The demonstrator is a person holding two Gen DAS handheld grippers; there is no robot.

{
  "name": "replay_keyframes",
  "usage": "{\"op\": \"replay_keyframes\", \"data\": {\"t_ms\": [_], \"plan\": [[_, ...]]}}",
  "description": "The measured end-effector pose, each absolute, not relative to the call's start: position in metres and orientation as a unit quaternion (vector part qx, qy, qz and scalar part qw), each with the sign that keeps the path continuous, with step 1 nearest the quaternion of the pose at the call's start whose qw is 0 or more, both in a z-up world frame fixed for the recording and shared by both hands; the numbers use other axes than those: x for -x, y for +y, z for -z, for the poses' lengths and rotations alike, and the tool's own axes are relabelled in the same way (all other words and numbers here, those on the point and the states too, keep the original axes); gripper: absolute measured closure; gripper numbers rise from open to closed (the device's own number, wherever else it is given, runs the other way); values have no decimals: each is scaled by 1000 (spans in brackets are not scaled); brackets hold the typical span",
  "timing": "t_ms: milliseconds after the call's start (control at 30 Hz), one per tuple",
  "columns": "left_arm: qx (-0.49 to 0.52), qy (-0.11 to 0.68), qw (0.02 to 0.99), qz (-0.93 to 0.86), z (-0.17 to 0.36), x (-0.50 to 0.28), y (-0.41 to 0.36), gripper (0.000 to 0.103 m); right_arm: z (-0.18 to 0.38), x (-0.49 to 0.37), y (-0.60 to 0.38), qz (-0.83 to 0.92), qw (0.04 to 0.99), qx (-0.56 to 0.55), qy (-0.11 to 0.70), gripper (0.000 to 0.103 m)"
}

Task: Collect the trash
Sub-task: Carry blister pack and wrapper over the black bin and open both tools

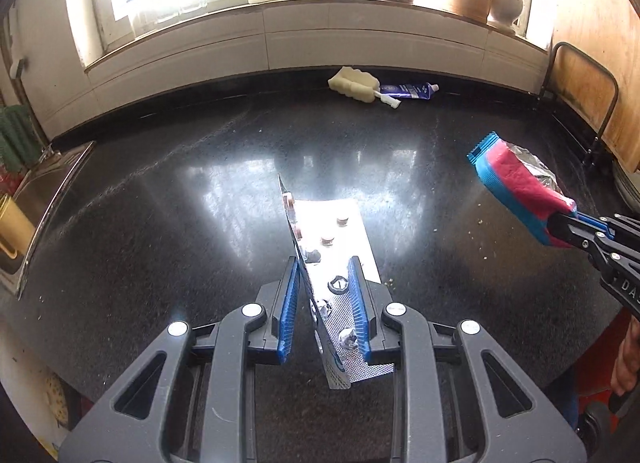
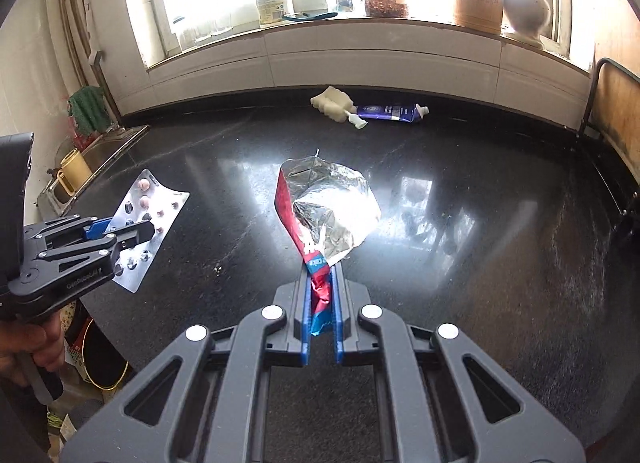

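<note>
My left gripper (image 1: 325, 269) is shut on a silver pill blister pack (image 1: 332, 239), bent between the blue pads and held above the black counter (image 1: 160, 203). It also shows in the right wrist view (image 2: 148, 223), at the left, with the left gripper (image 2: 136, 233). My right gripper (image 2: 321, 275) is shut on a red and blue foil snack wrapper (image 2: 328, 207), its silver inside facing up. In the left wrist view the right gripper (image 1: 500, 179) and the wrapper (image 1: 524, 179) are at the right.
A yellow sponge brush (image 1: 354, 81) and a blue tube (image 1: 408, 90) lie at the counter's back edge. A sink (image 1: 44, 191) is at the left. A wooden board in a metal rack (image 1: 584, 99) stands at the right. Jars and a vase line the windowsill (image 1: 360, 3). Crumbs dot the counter.
</note>
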State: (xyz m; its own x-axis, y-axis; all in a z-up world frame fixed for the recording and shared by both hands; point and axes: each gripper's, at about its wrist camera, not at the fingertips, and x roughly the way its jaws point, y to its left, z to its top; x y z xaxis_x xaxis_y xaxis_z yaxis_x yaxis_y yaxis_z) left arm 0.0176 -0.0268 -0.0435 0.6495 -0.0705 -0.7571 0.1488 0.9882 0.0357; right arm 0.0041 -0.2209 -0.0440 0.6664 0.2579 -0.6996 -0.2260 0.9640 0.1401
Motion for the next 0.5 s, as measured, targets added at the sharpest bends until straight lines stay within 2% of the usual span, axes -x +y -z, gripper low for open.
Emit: {"op": "replay_keyframes", "data": {"t_ms": [500], "plan": [[-36, 398, 916, 31, 33, 4, 20, 79, 42, -7, -184, -157, 909, -4, 386, 94]]}}
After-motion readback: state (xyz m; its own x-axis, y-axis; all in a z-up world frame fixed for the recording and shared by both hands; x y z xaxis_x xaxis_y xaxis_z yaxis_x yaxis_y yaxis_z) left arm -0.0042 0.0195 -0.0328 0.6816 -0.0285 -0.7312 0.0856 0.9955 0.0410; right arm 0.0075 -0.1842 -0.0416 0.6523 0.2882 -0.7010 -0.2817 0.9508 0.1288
